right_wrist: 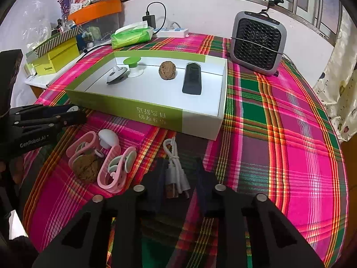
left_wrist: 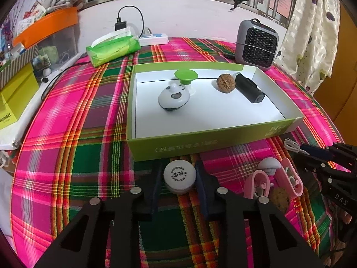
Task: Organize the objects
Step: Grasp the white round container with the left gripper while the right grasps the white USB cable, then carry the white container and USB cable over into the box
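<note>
A green-sided box (left_wrist: 200,144) with a white floor sits on the plaid tablecloth; it also shows in the right wrist view (right_wrist: 156,114). In it lie a panda-faced white gadget (left_wrist: 174,98), a green-topped suction knob (left_wrist: 185,77), a walnut (left_wrist: 225,83) and a black device (left_wrist: 249,87). My left gripper (left_wrist: 179,178) is shut on a round white-lidded jar (left_wrist: 179,175) just in front of the box. My right gripper (right_wrist: 178,176) stands open around a coiled white USB cable (right_wrist: 176,169) on the cloth.
Pink clips (right_wrist: 111,167), a walnut (right_wrist: 86,167) and a white mushroom-shaped piece (right_wrist: 109,138) lie between the grippers. A grey fan heater (right_wrist: 258,42), a green tissue pack (left_wrist: 113,49), a power strip (right_wrist: 171,32) and cluttered boxes (right_wrist: 55,58) stand behind.
</note>
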